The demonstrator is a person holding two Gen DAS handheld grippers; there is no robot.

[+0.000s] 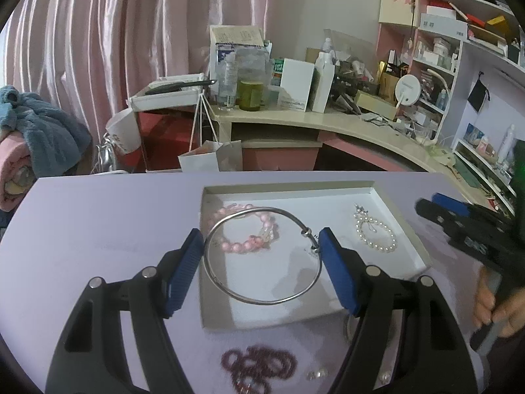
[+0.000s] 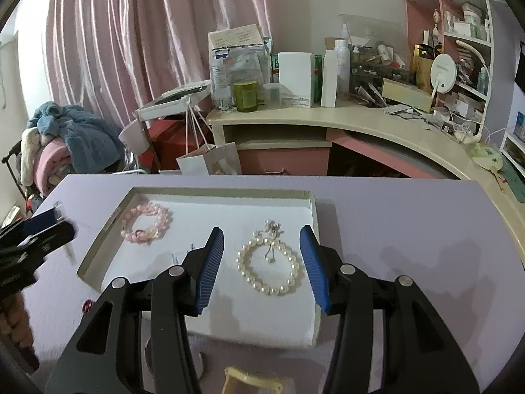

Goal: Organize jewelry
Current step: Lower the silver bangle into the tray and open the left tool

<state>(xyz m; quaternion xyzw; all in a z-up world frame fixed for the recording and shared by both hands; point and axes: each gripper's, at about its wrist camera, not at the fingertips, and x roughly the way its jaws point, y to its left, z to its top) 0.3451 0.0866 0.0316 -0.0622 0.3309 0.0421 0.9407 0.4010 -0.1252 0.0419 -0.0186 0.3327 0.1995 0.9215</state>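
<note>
**Silver bangle held over the tray**

My left gripper [image 1: 262,256] had its blue fingers [image 1: 185,271] pressed against opposite sides of the silver bangle [image 1: 262,300], which I held as a hoop above the near-left part of the white tray [image 1: 407,226]. The bangle's small clasp beads sat just beside the right finger. Seen through the hoop, the pink bead bracelet [image 1: 244,229] lay on the tray floor near the far-left corner, and the pearl bracelet [image 1: 375,233] lay toward the tray's right side, well apart from it.

My right gripper [image 2: 262,264] hovered over the tray with its fingers [image 2: 210,271] spread wide and nothing between them; the pearl bracelet [image 2: 270,264] lay on the tray directly below the gap, touching neither finger. A small silver piece lay at the far edge of the pearls; I could not tell what it was.

On the lavender desk [image 1: 98,229], in front of the tray's near edge, a dark red bead strand [image 1: 259,366] lay coiled, with a pair of small clear pieces [image 1: 316,374] just to its right. In the right wrist view a yellowish clip [image 2: 251,382] lay at the bottom edge of the desk.
</note>
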